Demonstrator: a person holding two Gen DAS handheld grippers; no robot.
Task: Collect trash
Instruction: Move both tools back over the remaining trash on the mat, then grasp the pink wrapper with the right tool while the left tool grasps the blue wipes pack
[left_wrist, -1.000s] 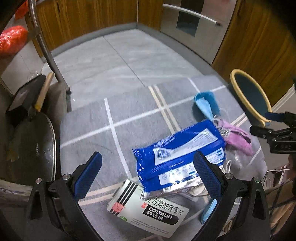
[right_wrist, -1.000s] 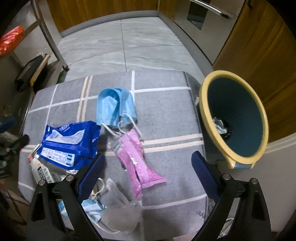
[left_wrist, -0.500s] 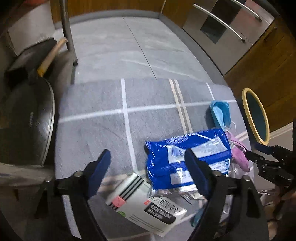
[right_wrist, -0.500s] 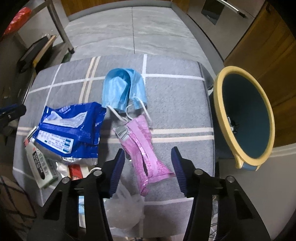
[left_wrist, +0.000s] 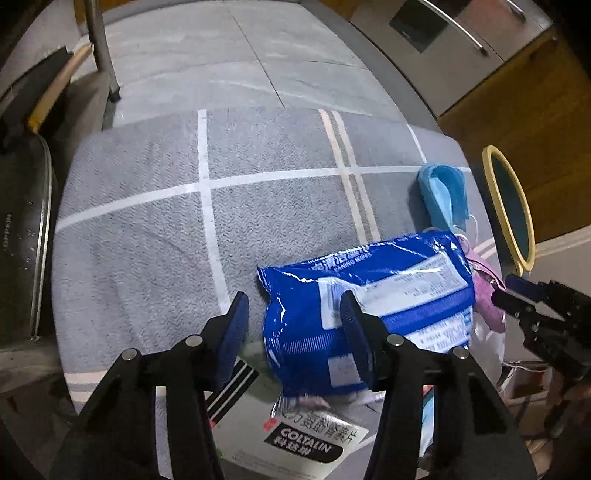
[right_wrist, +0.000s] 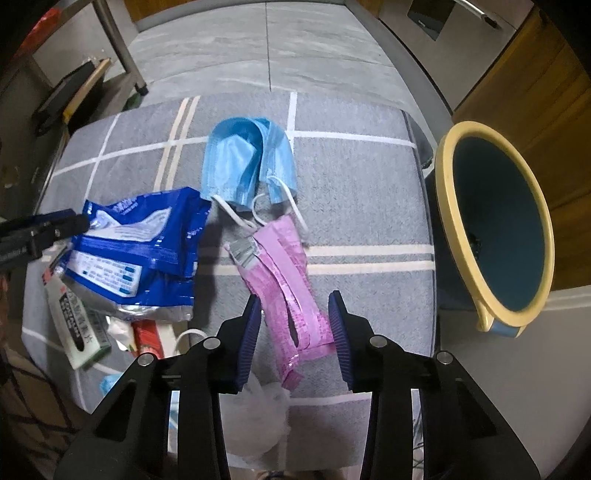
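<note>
right wrist: right gripper (right_wrist: 295, 325) open astride pink wrapper (right_wrist: 284, 280).

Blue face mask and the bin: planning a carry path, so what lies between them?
Right wrist view: only bare grey cloth lies between the blue face mask and the bin.

1. One blue wet-wipes pack (right_wrist: 140, 243).
2. One blue surgical mask (right_wrist: 247, 162).
3. One pink foil wrapper (right_wrist: 288, 280), torn.
4. One Coltalin medicine box (left_wrist: 291, 439).
5. One clear crumpled plastic bag (right_wrist: 258, 417).
6. One red-and-white small packet (right_wrist: 147, 336), partly hidden.
7. One yellow-rimmed blue trash bin (right_wrist: 498, 229).
8. Two tongs: left tongs (left_wrist: 295, 325), right tongs (right_wrist: 295, 328).
</note>
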